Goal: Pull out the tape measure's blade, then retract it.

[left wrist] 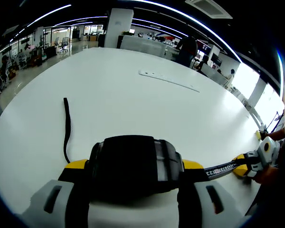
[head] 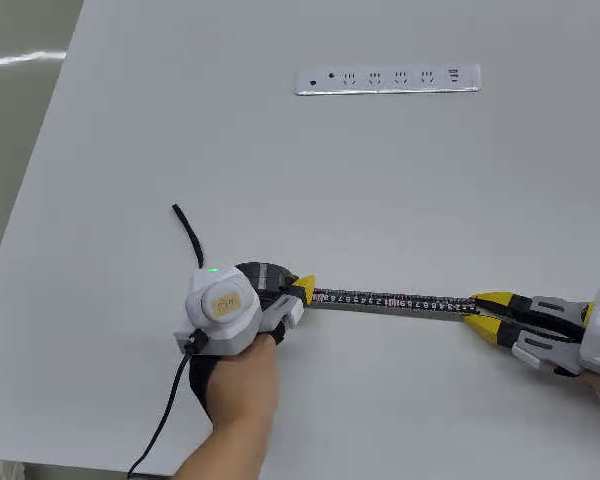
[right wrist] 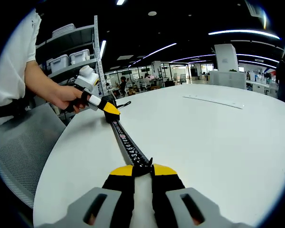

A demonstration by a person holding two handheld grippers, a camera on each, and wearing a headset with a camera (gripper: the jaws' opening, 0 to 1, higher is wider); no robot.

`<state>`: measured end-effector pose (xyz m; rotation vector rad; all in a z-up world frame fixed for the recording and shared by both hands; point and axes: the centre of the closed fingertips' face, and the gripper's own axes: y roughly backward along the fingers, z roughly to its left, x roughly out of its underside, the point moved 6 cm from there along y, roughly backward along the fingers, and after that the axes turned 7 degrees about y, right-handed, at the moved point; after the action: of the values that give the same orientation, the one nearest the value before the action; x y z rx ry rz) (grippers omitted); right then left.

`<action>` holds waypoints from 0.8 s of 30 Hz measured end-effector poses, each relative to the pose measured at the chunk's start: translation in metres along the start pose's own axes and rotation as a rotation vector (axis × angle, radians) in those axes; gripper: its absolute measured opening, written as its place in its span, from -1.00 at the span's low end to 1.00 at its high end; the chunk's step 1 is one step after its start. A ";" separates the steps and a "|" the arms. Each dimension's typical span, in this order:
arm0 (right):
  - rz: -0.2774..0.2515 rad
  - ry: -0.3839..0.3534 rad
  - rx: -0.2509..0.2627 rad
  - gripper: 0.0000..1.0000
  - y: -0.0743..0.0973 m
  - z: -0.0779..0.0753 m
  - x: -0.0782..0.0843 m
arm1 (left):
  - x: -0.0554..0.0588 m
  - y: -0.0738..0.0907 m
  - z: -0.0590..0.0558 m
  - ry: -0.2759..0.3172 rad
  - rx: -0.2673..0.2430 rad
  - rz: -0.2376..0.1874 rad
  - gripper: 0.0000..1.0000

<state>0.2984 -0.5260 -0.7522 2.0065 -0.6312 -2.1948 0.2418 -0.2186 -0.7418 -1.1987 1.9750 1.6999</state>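
The black tape measure case (head: 264, 281) sits low on the white table (head: 280, 170), clamped between the yellow-tipped jaws of my left gripper (head: 298, 292). In the left gripper view the case (left wrist: 133, 164) spans the space between the jaws. Its blade (head: 392, 301) is drawn out to the right, lying just over the table. My right gripper (head: 480, 305) is shut on the blade's end. In the right gripper view the blade (right wrist: 128, 147) runs from my closed jaws (right wrist: 141, 167) away to the case. A black wrist strap (head: 189, 233) trails from the case.
A white power strip (head: 387, 79) lies at the far side of the table. A black cable (head: 165, 410) hangs from the left gripper over the near edge. The table's left edge is close to the left hand.
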 end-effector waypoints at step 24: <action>-0.005 0.010 -0.052 -0.79 -0.018 0.002 -0.007 | 0.000 -0.001 0.000 0.005 0.003 -0.001 0.47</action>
<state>0.3008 -0.5069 -0.7525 1.9948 -0.5626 -2.1789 0.2423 -0.2186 -0.7421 -1.2040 1.9783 1.6946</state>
